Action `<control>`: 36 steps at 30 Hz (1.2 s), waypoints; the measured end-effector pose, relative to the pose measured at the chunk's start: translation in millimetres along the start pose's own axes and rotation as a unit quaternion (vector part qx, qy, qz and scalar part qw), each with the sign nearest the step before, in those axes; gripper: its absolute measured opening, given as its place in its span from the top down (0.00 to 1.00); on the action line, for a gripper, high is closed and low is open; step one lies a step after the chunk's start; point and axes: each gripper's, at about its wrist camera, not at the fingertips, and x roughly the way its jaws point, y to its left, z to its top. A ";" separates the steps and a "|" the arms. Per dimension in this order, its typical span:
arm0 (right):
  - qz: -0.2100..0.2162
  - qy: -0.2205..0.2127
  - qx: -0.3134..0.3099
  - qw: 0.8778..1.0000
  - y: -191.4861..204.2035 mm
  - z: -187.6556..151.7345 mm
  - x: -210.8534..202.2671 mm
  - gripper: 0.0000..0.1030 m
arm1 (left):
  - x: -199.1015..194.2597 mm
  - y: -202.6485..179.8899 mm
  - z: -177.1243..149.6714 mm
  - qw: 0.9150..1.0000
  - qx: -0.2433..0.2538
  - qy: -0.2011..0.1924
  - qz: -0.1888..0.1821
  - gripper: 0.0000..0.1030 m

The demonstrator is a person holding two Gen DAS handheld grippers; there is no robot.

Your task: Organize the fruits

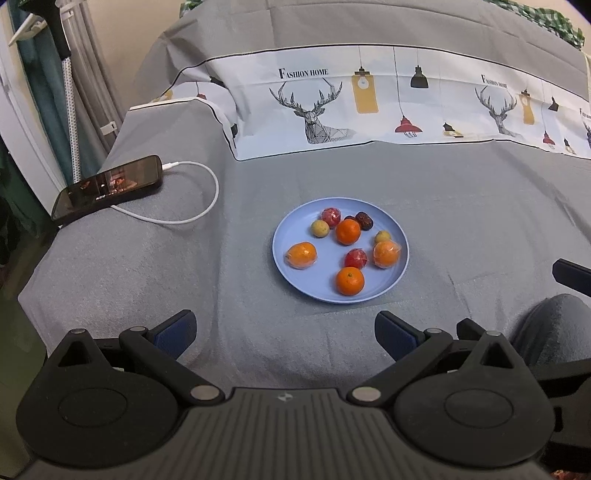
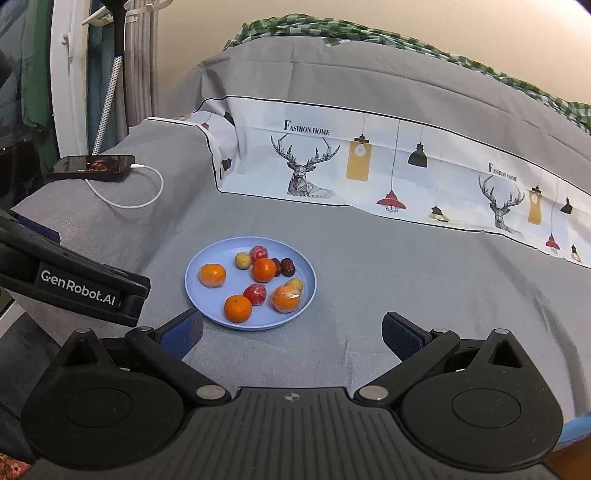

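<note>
A light blue plate (image 1: 288,236) sits on a grey-covered bed (image 1: 147,266), carrying small fruits that lie apart or just beside one another. Two bare mandarins (image 1: 349,281) rest on it, one at the near rim and one (image 1: 348,231) toward the middle; two more mandarins in clear wrap (image 1: 301,254) lie at the left and right sides (image 1: 386,253). Two red wrapped fruits (image 1: 355,258) share the plate, one near the centre and one (image 1: 330,216) at the far side, alongside two small yellowish fruits (image 1: 320,228) and dark red dates (image 1: 364,220) at the far edge.

The left gripper (image 1: 284,332) hovers short of the plate, its blue-padded fingers (image 1: 173,334) spread wide and holding nothing. The right gripper (image 2: 291,334) hangs near the plate's right front, its fingers (image 2: 402,338) likewise wide apart and empty; in its view the plate (image 2: 199,291) lies ahead and to the left, with the body of the left gripper (image 2: 74,288) marked "GenRobot.AI" crossing the left edge.

A dark phone (image 1: 109,186) lies on a raised grey-covered ledge at the left, screen lit, with a white charging cable (image 1: 199,210) looping from it across the fabric. Behind the plate a white printed cloth (image 1: 369,107) shows deer heads, hanging lamps and the words "Fashion Home". A green checked fabric (image 2: 332,31) lines the top of the backrest.
</note>
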 end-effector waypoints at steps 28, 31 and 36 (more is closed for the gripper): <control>-0.003 -0.002 0.010 1.000 1.9 0.5 -2.0 0.01 | 0.5 1.7 -3.4 1.000 -0.012 0.004 -0.006 0.00; -0.002 0.000 0.008 1.000 1.6 1.1 -0.4 0.01 | 1.8 1.5 -3.7 1.000 -0.013 0.006 -0.005 0.00; -0.003 0.001 0.008 1.000 2.0 1.5 0.3 0.01 | 2.6 2.4 -3.5 1.000 -0.014 0.008 -0.007 0.00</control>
